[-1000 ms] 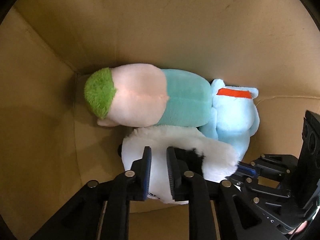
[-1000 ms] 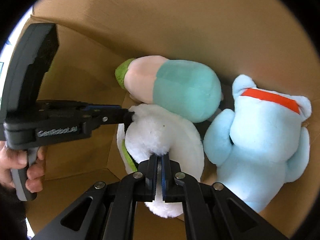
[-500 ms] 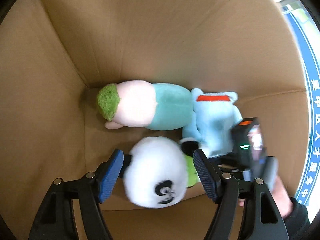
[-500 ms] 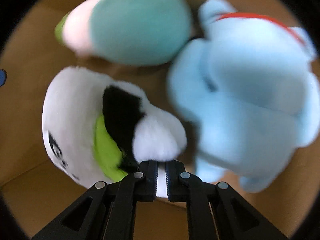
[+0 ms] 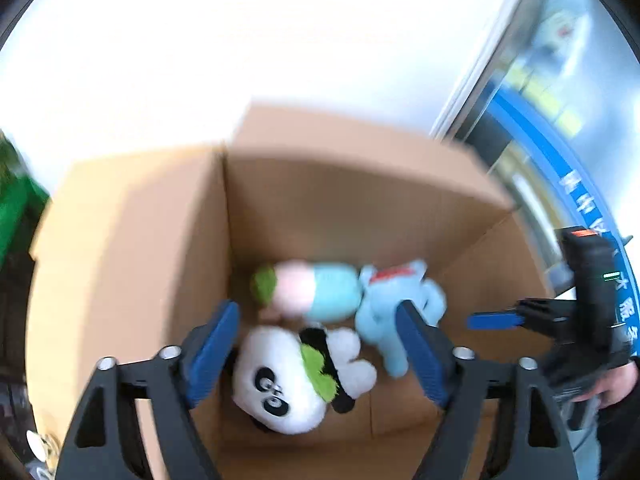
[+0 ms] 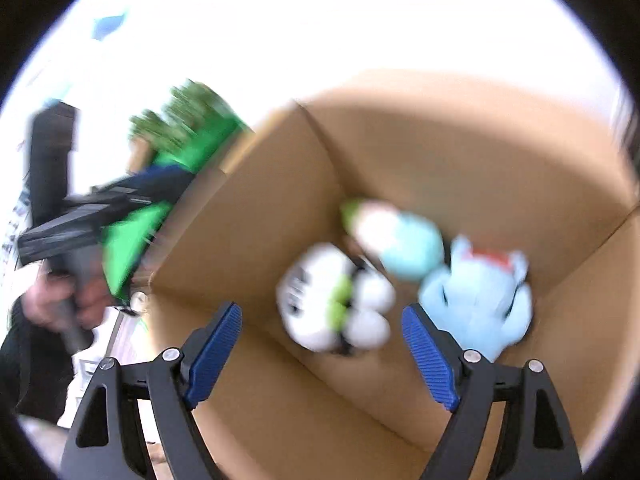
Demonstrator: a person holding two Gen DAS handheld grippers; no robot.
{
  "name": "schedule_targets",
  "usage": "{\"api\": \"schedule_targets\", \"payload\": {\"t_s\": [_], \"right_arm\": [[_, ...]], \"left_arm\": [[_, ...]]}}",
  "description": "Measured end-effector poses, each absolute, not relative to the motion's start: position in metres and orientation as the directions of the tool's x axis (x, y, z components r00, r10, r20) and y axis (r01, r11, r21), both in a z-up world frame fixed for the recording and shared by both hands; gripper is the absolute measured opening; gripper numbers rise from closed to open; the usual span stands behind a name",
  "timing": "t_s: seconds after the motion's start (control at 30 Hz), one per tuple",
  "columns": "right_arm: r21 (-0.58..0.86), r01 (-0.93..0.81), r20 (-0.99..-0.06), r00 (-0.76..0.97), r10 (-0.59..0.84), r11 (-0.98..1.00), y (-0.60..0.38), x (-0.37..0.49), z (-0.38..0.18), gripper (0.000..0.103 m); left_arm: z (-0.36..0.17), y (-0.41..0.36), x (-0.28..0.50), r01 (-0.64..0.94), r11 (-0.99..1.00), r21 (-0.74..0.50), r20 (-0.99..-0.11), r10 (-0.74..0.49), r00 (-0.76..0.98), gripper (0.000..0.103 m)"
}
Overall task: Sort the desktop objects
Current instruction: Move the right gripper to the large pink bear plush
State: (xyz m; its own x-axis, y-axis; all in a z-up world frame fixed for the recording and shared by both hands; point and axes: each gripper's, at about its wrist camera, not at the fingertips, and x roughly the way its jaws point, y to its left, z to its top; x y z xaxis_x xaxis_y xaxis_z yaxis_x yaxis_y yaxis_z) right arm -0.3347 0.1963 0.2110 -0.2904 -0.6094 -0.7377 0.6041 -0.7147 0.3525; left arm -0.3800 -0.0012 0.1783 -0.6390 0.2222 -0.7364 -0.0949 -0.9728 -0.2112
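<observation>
A panda plush (image 5: 292,376) with a green scarf lies on the floor of an open cardboard box (image 5: 132,248). Behind it lie a pink and teal plush with green hair (image 5: 308,290) and a light blue plush with a red band (image 5: 400,304). My left gripper (image 5: 320,352) is open and empty, high above the panda. My right gripper (image 6: 322,354) is open and empty, above the box. In the right wrist view the panda (image 6: 332,312), the teal plush (image 6: 404,240), the blue plush (image 6: 480,296) and the box (image 6: 256,216) all show, blurred.
A green object (image 6: 180,148) stands outside the box's left wall, also at the left edge of the left wrist view (image 5: 16,208). A blue band with white characters (image 5: 580,208) runs outside the box at right. The hand-held right gripper body (image 5: 588,304) shows at right.
Both grippers have let go of the panda plush, opened wide and risen out of the box. The panda now lies on the box floor.
</observation>
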Motion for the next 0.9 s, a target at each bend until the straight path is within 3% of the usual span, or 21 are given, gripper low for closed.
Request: {"api": "schedule_targets", "payload": {"t_s": [0.07, 0.13, 0.17, 0.23, 0.37, 0.5, 0.63, 0.73, 0.9], "right_arm": [[0.328, 0.678, -0.657, -0.337, -0.675, -0.658, 0.207, -0.296, 0.247, 0.086], [0.297, 0.741, -0.619, -0.331, -0.712, -0.603, 0.218, -0.239, 0.253, 0.095], [0.290, 0.744, -0.646, -0.312, -0.697, -0.602, 0.218, -0.216, 0.243, 0.103], [0.293, 0.720, -0.683, -0.303, -0.665, -0.629, 0.224, -0.177, 0.229, 0.103], [0.401, 0.618, -0.665, -0.311, -0.679, -0.676, 0.249, -0.119, 0.198, 0.103], [0.421, 0.568, -0.681, -0.317, -0.660, -0.707, 0.270, -0.082, 0.171, 0.103], [0.253, 0.591, -0.790, -0.330, -0.516, -0.766, 0.262, -0.059, 0.121, 0.103], [0.066, 0.613, -0.854, -0.373, -0.362, -0.788, 0.250, -0.058, 0.079, 0.103], [-0.150, 0.684, -0.876, -0.426, -0.224, -0.714, 0.223, -0.061, 0.027, 0.102]], "left_arm": [[0.206, -0.004, -0.329, -0.130, -0.968, -0.216, -0.657, 0.243, -0.714, 0.100], [0.223, -0.004, -0.284, -0.150, -0.962, -0.229, -0.600, 0.261, -0.756, 0.103], [0.225, -0.003, -0.261, -0.148, -0.964, -0.219, -0.591, 0.252, -0.766, 0.103], [0.228, -0.002, -0.212, -0.138, -0.972, -0.192, -0.580, 0.226, -0.783, 0.103], [0.206, 0.004, -0.146, -0.094, -0.981, -0.172, -0.627, 0.182, -0.758, 0.103], [0.162, 0.000, -0.103, -0.008, -0.961, -0.278, -0.679, 0.202, -0.705, 0.103], [0.117, -0.012, -0.078, 0.119, -0.910, -0.397, -0.743, 0.243, -0.623, 0.103], [0.079, -0.010, -0.075, 0.114, -0.946, -0.304, -0.773, 0.174, -0.610, 0.103], [0.017, -0.003, -0.072, 0.086, -0.990, -0.114, -0.800, 0.040, -0.599, 0.103]]}}
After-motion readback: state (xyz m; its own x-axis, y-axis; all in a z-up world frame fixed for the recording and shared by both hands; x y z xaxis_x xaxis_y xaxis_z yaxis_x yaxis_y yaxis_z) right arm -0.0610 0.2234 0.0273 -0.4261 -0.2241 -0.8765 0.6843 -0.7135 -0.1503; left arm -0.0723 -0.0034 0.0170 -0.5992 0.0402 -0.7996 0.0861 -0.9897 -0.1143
